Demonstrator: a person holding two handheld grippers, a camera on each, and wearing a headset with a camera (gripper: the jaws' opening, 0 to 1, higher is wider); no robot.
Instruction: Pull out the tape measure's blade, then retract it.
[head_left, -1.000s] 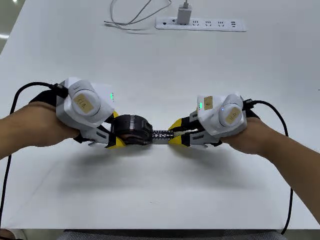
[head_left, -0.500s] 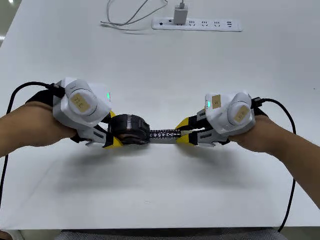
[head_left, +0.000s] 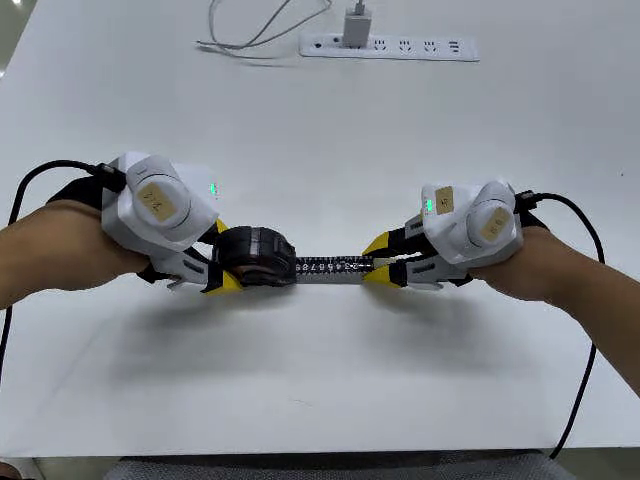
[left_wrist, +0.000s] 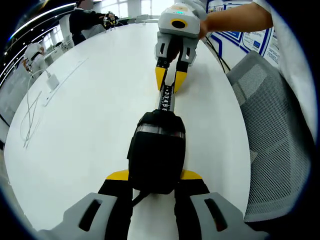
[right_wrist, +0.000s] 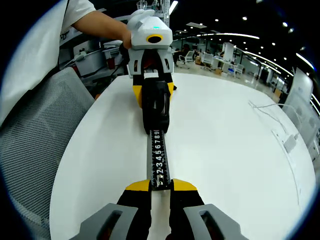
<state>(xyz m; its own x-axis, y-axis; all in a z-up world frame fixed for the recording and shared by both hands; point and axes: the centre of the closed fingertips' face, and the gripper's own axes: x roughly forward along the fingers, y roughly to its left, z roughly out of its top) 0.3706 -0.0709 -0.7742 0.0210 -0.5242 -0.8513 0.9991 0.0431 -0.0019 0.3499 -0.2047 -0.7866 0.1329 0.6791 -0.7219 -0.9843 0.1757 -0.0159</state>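
Black tape measure (head_left: 256, 257) clamped in left claw (head_left: 226, 257); right claw (head_left: 378, 261) pinches blade (head_left: 328, 266), numerals 2–9 readable.

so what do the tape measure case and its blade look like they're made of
The tape measure case is black with a dull sheen and rounded moulded edges, probably plastic, perhaps rubber-coated. The blade is a thin dark strip with white printed numerals, likely painted steel, though the look leaves that open.

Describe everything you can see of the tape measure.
The tape measure has a black, rubbery-looking case, on or just above the white table, clamped in the left gripper. Its dark blade, printed with white numerals up to 9, is partly pulled out, straight and level, its end pinched by the right gripper.
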